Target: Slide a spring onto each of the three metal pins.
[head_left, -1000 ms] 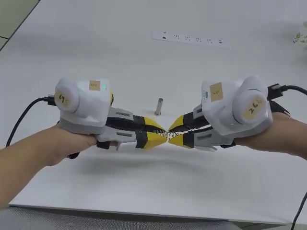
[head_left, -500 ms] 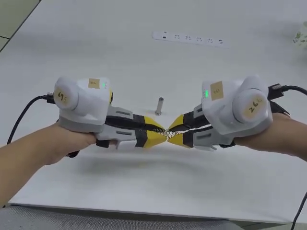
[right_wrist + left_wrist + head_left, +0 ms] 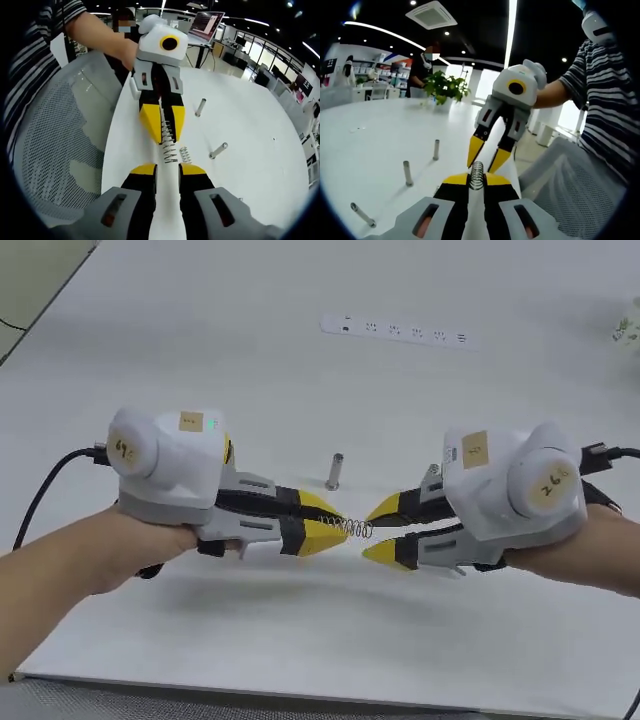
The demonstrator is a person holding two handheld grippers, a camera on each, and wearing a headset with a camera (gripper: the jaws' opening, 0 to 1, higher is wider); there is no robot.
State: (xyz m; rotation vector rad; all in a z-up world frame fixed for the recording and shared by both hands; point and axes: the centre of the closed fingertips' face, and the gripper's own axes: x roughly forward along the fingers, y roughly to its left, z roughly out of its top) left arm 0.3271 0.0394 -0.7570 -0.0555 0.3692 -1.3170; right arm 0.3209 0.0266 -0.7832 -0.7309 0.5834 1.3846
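Note:
My left gripper [image 3: 335,525] is shut on a metal spring [image 3: 356,528], which sticks out of its yellow jaws toward the right gripper [image 3: 384,530]. The right gripper is open, its jaws spread just beyond the spring's free end without touching it. In the left gripper view the spring [image 3: 477,174] stands between my jaws, and the right gripper [image 3: 490,152] faces it. The right gripper view shows the held spring [image 3: 167,140] and a second spring [image 3: 185,155] lying on the table. One pin [image 3: 334,471] stands upright behind the grippers. Pins [image 3: 436,149] [image 3: 407,173] stand upright, and a third pin [image 3: 362,215] lies flat.
A white power strip [image 3: 400,332] lies at the far side of the white table [image 3: 300,620]. Black cables trail from both grippers. A potted plant [image 3: 445,87] sits at the table's far end. A mesh chair [image 3: 55,150] is beside the table edge.
The right gripper has opened, let go of the spring and drawn back slightly to the right. The spring stays in the left gripper.

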